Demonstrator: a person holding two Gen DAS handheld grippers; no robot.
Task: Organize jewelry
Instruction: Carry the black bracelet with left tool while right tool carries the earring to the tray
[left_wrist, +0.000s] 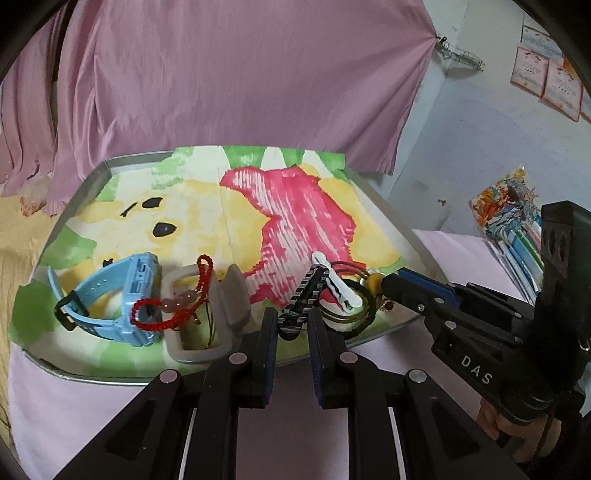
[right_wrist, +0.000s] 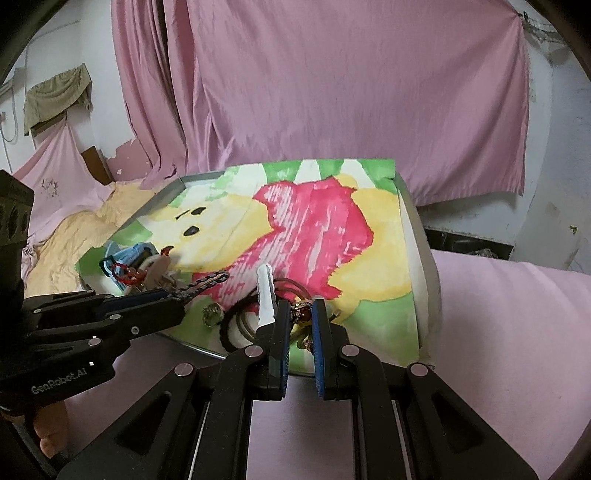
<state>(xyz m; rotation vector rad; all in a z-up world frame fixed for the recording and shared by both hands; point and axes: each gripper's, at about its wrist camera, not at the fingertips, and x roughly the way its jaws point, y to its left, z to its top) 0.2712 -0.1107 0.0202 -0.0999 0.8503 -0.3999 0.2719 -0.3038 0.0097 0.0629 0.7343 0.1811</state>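
Note:
A metal tray (left_wrist: 96, 373) lined with a painted paper holds the jewelry. My left gripper (left_wrist: 293, 318) is shut on a black-and-grey woven bracelet (left_wrist: 303, 291) that points away from me over the paper. To its left sit a grey open box (left_wrist: 232, 295), a red cord bracelet with pink beads (left_wrist: 173, 306) and a blue watch (left_wrist: 129, 295). A white hair clip (right_wrist: 265, 295) lies across dark rings (right_wrist: 236, 325). My right gripper (right_wrist: 301, 311) is shut on a beaded piece with red and gold beads (right_wrist: 302, 314) at the tray's near edge.
Pink cloth (left_wrist: 236, 74) hangs behind the tray, and a pink sheet (right_wrist: 517, 332) covers the surface around it. A stack of colourful books (left_wrist: 511, 221) stands to the right. A yellow blanket (right_wrist: 74, 232) lies at the left.

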